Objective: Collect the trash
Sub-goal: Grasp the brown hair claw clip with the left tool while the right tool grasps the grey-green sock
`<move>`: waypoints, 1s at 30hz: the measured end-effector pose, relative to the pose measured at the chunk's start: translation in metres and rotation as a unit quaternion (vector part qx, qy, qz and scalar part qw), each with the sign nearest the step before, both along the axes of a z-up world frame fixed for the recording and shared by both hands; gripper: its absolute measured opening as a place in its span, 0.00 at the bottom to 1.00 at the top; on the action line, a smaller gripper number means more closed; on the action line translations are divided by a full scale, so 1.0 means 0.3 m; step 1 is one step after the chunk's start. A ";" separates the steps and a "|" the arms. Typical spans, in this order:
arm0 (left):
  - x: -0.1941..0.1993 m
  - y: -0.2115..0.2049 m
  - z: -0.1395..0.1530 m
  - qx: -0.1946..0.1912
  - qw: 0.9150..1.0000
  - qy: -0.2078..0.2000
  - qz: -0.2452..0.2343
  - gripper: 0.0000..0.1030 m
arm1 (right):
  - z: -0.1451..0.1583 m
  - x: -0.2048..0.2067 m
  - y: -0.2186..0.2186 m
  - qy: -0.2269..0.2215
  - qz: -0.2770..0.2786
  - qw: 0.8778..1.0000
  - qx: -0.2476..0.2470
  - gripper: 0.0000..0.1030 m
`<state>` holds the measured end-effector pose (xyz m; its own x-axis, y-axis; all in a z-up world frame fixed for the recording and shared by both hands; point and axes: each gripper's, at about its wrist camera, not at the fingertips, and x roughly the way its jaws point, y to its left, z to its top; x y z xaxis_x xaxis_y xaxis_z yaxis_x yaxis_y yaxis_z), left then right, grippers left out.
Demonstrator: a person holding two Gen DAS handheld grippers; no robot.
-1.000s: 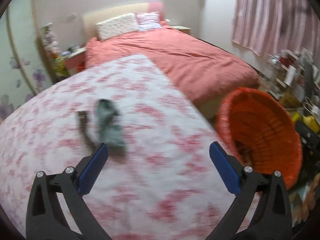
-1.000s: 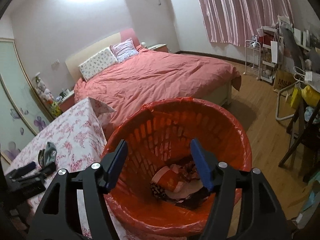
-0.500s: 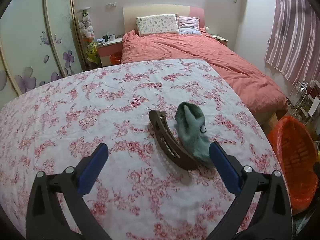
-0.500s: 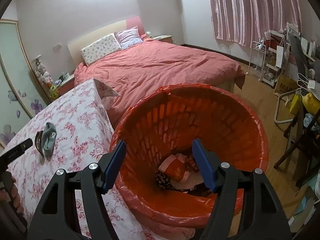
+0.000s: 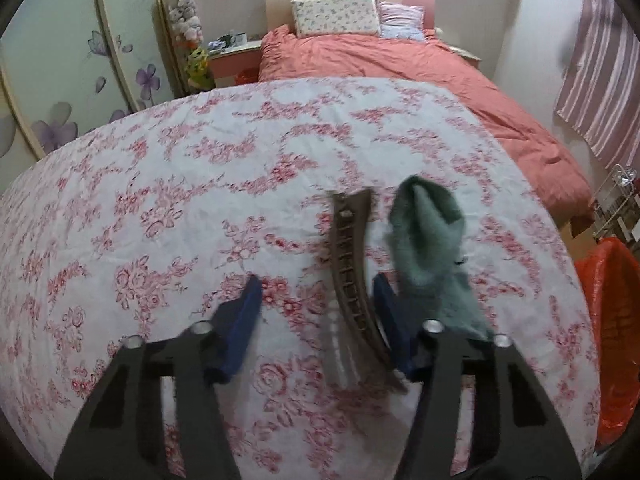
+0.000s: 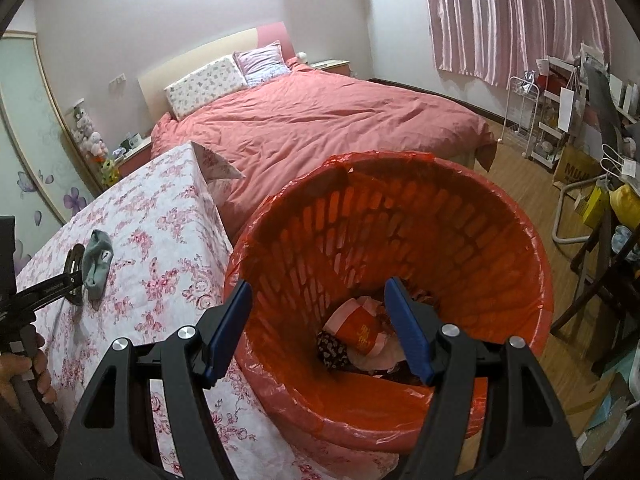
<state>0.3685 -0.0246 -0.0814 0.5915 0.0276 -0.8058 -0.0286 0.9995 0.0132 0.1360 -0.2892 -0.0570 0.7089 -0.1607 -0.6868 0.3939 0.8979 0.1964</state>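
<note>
**Grippers over table and basket**

Fingers of the left gripper point(image 5: 316, 312) stand apart, low over the floral tablecloth point(image 5: 160, 200), with nothing clamped. A curved brown plastic piece point(image 5: 352, 272) lies lengthwise between them, close against the inner face of the right-side finger; motion blur makes it hard to say whether they touch. Just beyond that finger, a green sock point(image 5: 428, 240) lies beside the brown piece on the cloth.

The right gripper point(image 6: 320, 324) is also spread wide and empty, held above the orange basket point(image 6: 500, 240), which carries a red plastic liner and stands on the wooden floor at the table's edge. At the basket's bottom rest a red paper packet point(image 6: 358, 330) and a dark patterned scrap point(image 6: 330, 350). From this side the sock point(image 6: 98, 264) and the brown piece point(image 6: 74, 264) show on the table, with the left gripper's black arm reaching to them.

Behind the table stands a bed with a pink duvet point(image 6: 320, 128); striped curtains point(image 6: 520, 20) hang at the far wall.
</note>
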 end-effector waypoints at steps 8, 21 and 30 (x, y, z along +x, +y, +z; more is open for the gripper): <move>0.013 0.081 0.003 -0.003 1.000 -0.007 -0.004 0.12 | -0.001 0.009 0.024 0.002 0.007 1.000 0.006 0.67; -0.139 0.400 0.012 -0.006 0.999 -0.013 0.031 0.12 | 0.025 0.066 0.167 -0.003 0.064 0.998 0.013 0.67; -0.186 0.575 0.014 -0.014 0.998 -0.015 0.065 0.12 | 0.049 0.196 0.413 -0.006 0.147 0.989 0.013 0.66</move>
